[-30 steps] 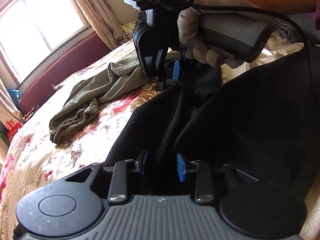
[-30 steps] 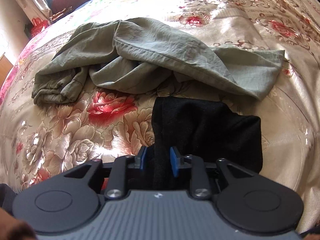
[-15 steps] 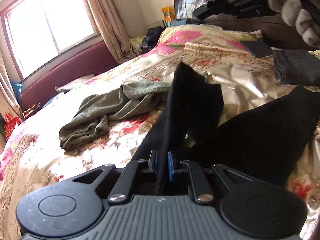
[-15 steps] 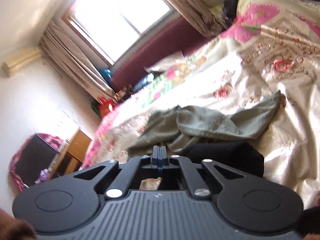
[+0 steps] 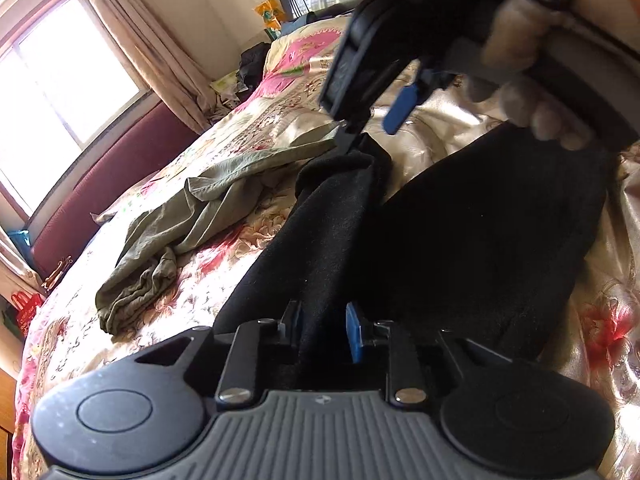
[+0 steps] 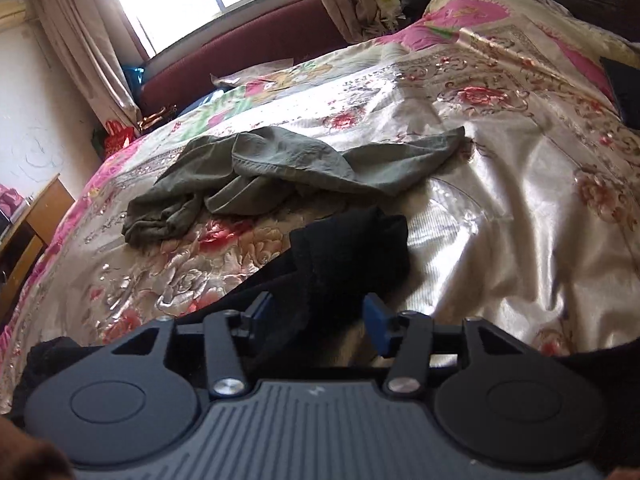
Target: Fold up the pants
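Pants (image 5: 460, 232), black, run between the left gripper's (image 5: 326, 330) parted fingers; right gripper (image 6: 320, 320) gapes wide over their end. Green garment (image 6: 280, 164) lies at eleven o'clock on the bedspread (image 6: 520, 200).

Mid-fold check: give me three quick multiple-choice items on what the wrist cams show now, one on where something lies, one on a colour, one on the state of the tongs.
1. Where does the green garment lie relative to the black pants?
A. On top of them
B. Farther up the bedspread, toward the window
C. On the floor

2. What colour are the pants between the left tongs?
A. Black
B. Green
C. Pink

3. How do the right tongs stand?
A. Shut with nothing between
B. Out of view
C. Open over the pants' end

Answers: B, it lies beyond the pants' end; A, dark cloth runs between the blue pads; C, a wide gap separates the pads.
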The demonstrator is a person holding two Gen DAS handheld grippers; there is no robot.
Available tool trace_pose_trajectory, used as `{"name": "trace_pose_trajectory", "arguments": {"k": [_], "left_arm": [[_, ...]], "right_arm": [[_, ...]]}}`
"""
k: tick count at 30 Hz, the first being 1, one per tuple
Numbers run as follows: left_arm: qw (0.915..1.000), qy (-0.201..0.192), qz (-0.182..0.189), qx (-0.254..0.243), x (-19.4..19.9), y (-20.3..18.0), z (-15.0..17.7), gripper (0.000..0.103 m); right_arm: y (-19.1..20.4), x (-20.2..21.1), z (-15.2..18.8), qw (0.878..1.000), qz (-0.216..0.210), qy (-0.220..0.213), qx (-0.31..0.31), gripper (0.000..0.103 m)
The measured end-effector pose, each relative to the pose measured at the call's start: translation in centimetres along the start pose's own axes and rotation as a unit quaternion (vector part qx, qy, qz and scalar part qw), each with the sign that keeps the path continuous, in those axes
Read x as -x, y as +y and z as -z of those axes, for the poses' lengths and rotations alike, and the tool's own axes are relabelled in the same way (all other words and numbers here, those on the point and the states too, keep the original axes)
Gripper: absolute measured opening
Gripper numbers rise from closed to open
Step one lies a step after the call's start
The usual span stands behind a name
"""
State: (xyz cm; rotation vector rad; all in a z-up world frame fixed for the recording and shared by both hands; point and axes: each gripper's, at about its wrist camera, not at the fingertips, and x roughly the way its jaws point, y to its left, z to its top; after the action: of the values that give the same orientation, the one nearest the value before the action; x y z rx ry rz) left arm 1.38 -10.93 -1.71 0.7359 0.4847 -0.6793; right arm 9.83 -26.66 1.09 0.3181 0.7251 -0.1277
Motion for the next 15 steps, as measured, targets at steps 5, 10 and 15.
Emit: {"name": "trace_pose_trajectory", "arguments": {"k": [5, 10, 15], "left_arm": [[0.9999, 0.005, 0.011, 0.012, -1.3, 0.6, -0.1, 0.044], [0.9994, 0.018, 0.009, 0.03, -3.2, 1.6, -0.5, 0.047], [0.9991, -0.006, -0.003, 0.043, -1.4, 2.7, -1.2, 0.047]], "right_arm": [[4.5, -6.3, -1.7, 0.987, 0.07, 0.039, 0.14, 0.048], [2.0, -9.3, -2.6, 0.989, 0.092, 0.066, 0.093, 0.005], [-3.5, -0.2, -5.0, 0.993, -0.064, -0.007, -0.101, 0.005]]}}
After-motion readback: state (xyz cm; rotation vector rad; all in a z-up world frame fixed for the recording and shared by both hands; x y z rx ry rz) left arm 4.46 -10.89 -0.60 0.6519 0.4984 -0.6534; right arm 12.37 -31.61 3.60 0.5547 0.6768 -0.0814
